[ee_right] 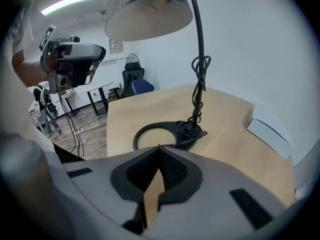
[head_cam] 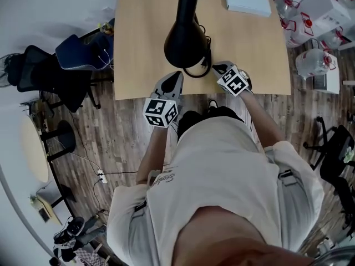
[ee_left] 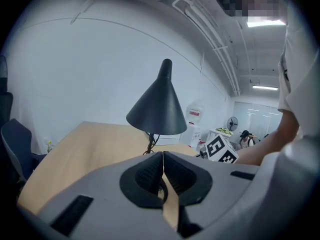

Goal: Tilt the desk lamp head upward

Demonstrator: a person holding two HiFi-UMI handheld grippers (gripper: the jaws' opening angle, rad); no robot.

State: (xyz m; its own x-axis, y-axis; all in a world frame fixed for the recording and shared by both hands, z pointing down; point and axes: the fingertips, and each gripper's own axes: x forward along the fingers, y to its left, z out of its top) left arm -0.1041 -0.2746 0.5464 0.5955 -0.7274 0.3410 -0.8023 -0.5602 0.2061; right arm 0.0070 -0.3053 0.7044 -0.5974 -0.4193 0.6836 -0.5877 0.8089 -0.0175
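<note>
Fingers of left gripper and right gripper sat pressed together, empty. The lamp head looked black overhead (only the right gripper view showed its pale underside).

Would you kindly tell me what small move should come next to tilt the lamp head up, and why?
Probably open the left gripper and raise it toward the lower rim of the lamp shade. Its tongs are shut on nothing, the shade faces down above the desk, untouched, and the right gripper, also shut, sits low by the lamp base.
</note>
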